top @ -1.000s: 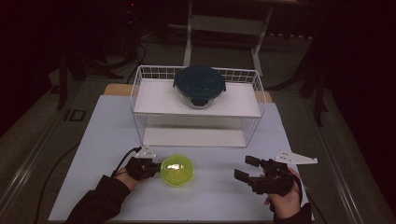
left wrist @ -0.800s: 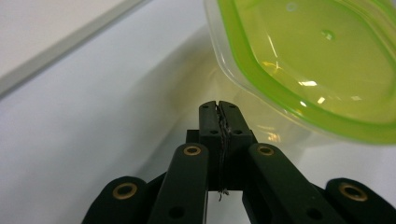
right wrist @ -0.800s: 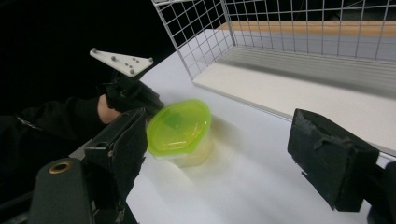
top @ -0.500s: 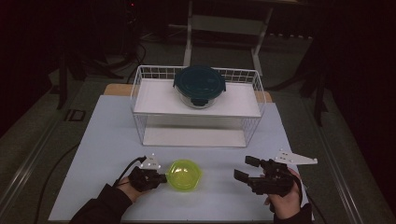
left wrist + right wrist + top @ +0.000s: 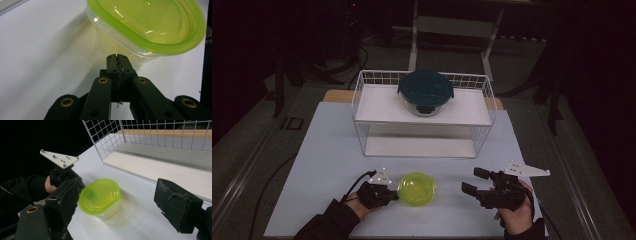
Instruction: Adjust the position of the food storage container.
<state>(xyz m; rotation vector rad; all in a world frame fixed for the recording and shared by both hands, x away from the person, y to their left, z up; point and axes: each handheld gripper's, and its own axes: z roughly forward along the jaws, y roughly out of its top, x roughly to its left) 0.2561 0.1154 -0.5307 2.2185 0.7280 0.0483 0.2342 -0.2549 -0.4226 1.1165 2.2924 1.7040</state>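
Starting at the left: holding the left gripper (image 5: 393,196) low over the table (image 5: 322,150), jaws pressed flat together and clamping nothing. Pointing its tips at the plastic tub (image 5: 416,187) with the yellow-green lid, which sits right in front of those tips and between the two tools. Judging the step in hand as a nudge with the closed tips, sliding the tub sideways toward the other tool rather than lifting it.

Moving right: keeping the right gripper (image 5: 474,181) well apart from the tub, jaws spread wide with nothing between them, aiming at the tub's far side. Looking like waiting to receive or steady it.

Calling next for a gentle, level push low on the tub's wall, since a light tub may tip or spin, and then for bringing the open jaws around it.

Comparing views: seeing from the high view a wire rack (image 5: 362,100) beyond both tools, with a dark-lidded glass bowl (image 5: 426,92) on its upper shelf. Seeing in the left gripper view the closed tips (image 5: 117,56) touching or all but touching the clear wall under the lid (image 5: 147,25); not telling which. Seeing in the right gripper view the tub (image 5: 100,195) lying between its own spread jaws but farther off.
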